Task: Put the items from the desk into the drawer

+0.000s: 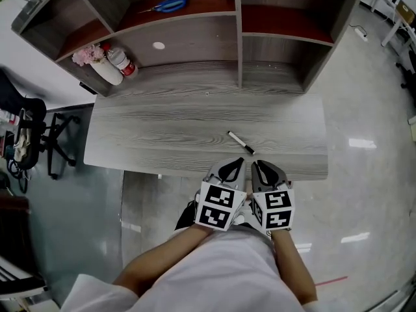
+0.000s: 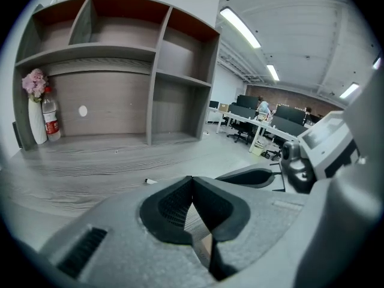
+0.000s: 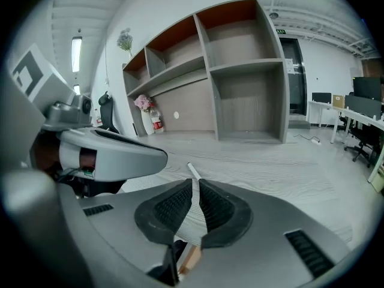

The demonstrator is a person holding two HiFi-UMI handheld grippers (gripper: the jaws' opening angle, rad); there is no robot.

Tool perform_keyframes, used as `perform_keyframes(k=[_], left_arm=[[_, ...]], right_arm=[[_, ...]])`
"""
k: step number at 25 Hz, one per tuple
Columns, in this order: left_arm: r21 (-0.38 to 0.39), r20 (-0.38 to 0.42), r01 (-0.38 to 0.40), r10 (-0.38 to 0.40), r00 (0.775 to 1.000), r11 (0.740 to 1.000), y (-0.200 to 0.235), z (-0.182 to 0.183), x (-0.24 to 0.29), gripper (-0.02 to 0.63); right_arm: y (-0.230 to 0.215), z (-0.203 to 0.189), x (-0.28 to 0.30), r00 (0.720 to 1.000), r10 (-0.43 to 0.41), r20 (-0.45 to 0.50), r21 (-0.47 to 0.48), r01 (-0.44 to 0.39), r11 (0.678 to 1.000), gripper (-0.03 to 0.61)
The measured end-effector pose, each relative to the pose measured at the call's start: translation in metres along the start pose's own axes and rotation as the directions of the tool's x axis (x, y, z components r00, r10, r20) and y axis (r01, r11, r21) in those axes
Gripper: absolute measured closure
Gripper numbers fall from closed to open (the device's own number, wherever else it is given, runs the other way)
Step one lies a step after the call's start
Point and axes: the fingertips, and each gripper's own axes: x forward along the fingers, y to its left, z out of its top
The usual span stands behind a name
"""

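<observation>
Grey desk (image 1: 162,129), marker (image 1: 240,143) lying diagonally, black cap nearest right gripper (image 1: 265,169), left gripper (image 1: 232,168) beside it, both jaws closed, empty

The left gripper (image 1: 232,169) and right gripper (image 1: 268,171) are held side by side, almost touching, with their fingers pointing forward and their marker cubes (image 1: 220,205) facing up just behind the fingers. The left gripper's fingers (image 2: 171,209) meet at their tips with nothing between them, and the right gripper's fingers (image 3: 168,209) are drawn together to a thin slit, also empty. Both bare forearms (image 1: 166,255) run back from behind the fingers, spreading apart toward the body.
</observation>
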Motion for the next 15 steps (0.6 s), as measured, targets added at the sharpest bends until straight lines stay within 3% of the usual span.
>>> perform_keyframes(k=[15], left_arm=[[-0.032, -0.07, 0.026, -0.028, 0.997, 0.999, 0.034, -0.002, 0.039, 0.609]], right_arm=[[-0.017, -0.011, 0.052, 0.995, 0.004, -0.099, -0.039, -0.008, 0.999, 0.563]])
